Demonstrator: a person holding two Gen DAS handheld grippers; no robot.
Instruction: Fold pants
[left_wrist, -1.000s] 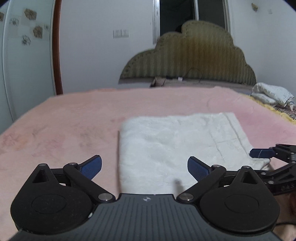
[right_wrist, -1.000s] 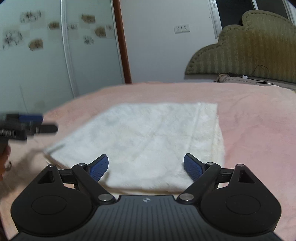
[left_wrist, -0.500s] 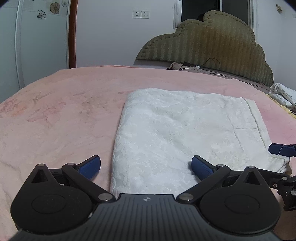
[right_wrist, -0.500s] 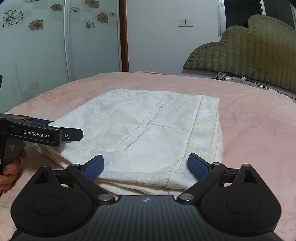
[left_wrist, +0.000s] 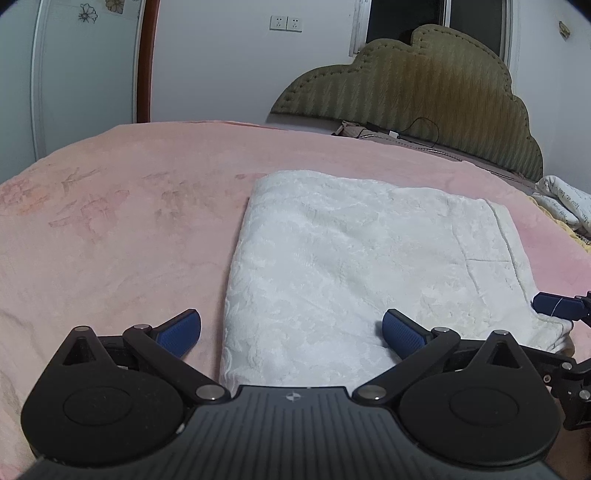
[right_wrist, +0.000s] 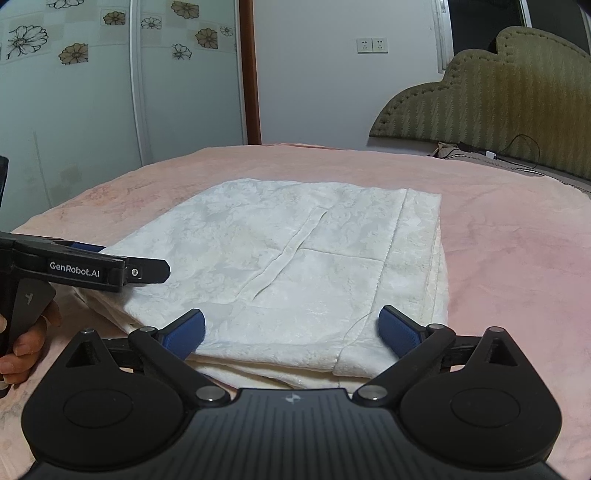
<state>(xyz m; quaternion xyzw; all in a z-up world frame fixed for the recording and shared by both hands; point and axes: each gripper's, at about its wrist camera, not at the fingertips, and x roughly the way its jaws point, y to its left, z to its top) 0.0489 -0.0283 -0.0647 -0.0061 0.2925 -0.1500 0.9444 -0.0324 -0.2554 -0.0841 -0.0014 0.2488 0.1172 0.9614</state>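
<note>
The white pants (left_wrist: 362, 273) lie folded flat on the pink bedspread (left_wrist: 110, 229), their long axis running from the near edge toward the headboard (left_wrist: 413, 96), waistband side to the right. The left gripper (left_wrist: 291, 330) has its jaws wide apart over the near left corner, and the right gripper (right_wrist: 291, 326) is spread just as wide at the near edge. Compared with a second ago both have dropped lower and closer to the cloth, which has not moved.
</note>
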